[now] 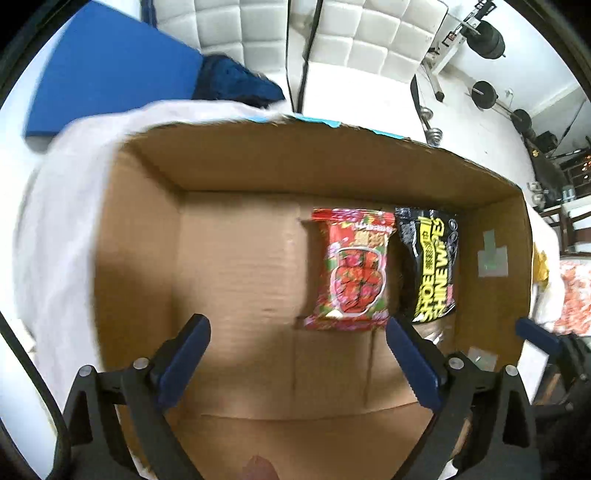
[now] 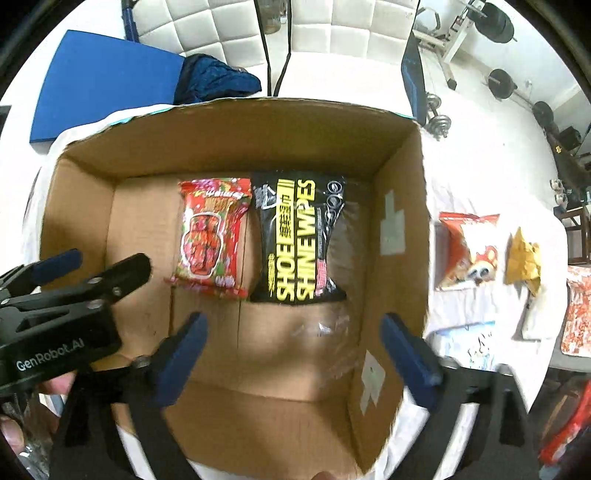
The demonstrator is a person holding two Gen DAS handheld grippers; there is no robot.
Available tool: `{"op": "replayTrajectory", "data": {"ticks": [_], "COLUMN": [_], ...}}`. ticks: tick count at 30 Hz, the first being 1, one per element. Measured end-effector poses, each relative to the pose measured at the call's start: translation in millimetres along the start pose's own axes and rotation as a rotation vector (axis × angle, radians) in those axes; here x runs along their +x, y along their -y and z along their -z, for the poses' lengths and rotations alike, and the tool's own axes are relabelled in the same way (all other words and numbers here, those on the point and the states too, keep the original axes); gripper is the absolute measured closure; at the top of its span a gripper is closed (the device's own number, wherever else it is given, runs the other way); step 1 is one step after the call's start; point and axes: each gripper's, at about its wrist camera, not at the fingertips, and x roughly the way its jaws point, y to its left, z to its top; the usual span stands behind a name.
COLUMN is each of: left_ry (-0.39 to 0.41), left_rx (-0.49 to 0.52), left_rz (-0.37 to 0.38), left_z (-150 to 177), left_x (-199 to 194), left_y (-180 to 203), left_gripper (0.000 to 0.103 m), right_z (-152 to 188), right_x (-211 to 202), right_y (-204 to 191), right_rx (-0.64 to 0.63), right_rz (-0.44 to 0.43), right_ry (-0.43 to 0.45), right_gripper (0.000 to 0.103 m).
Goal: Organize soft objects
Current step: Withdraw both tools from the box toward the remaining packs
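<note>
Left tongs (image 1: 297, 334) and right tongs (image 2: 291, 334): both released, jaws spread wide with nothing between the blue pads, both pointing down into an open cardboard box (image 2: 236, 147). In the right wrist view the left tongs appear at the left edge above the box's left wall, a hand (image 2: 55, 386) visible beneath their black body.

Box contents: a red snack packet (image 2: 212, 236) and a black packet of shoe shine wipes (image 2: 301, 238) lie flat side by side on the box floor, touching or nearly so, toward the far wall; the wipes sit nearer the right wall. The left half of the floor is bare cardboard.

Outside the box, to its right, on the white-covered worktop (image 2: 476, 306): an orange-and-white snack bag (image 2: 467, 251), a crumpled yellow wrapper (image 2: 522, 256) and further packets at the frame edge, well apart from the box. Beyond the far wall: a blue mat (image 2: 107, 81), a dark blue cloth (image 2: 214, 79) and white padded chairs (image 2: 332, 33).
</note>
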Motion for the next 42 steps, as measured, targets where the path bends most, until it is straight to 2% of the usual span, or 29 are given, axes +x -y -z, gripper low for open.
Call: {"op": "replayTrajectory", "data": {"ticks": [4, 6, 9, 13, 18, 27, 32, 37, 42], "left_ry": [0.088, 0.113, 0.156, 0.197, 0.282, 0.318, 0.329, 0.344, 0.329], "left_rx": [0.026, 0.026, 0.032, 0.012, 0.02, 0.0, -0.01, 0.007, 0.046], "left_rz": [-0.054, -0.053, -0.052, -0.026, -0.061, -0.055, -0.062, -0.08, -0.044], "left_z": [28, 25, 48, 52, 69, 97, 107, 112, 105], "left_x": [-32, -34, -55, -67, -98, -127, -139, -153, -156], "left_y": [-8, -5, -5, -3, -2, 4, 16, 42, 104], "left_gripper": [0.003, 0.003, 0.003, 0.003, 0.003, 0.003, 0.003, 0.003, 0.003], "right_z": [22, 27, 37, 55, 74, 109, 118, 119, 112], "right_x": [-17, -23, -39, -67, -99, -138, -147, -156, -178], "right_y": [-7, -9, -11, -15, -17, -12, -1, 36, 117], "right_rx": [-0.002, -0.004, -0.004, -0.001, 0.007, -0.037, -0.038, -0.012, 0.075], "right_rz": [0.01, 0.007, 0.01, 0.006, -0.003, -0.001, -0.045, -0.08, -0.067], "right_ry": [0.025, 0.035, 0.065, 0.117, 0.162, 0.198, 0.198, 0.193, 0.205], "right_gripper": [0.0, 0.0, 0.0, 0.0, 0.0, 0.0, 0.0, 0.0, 0.0]}}
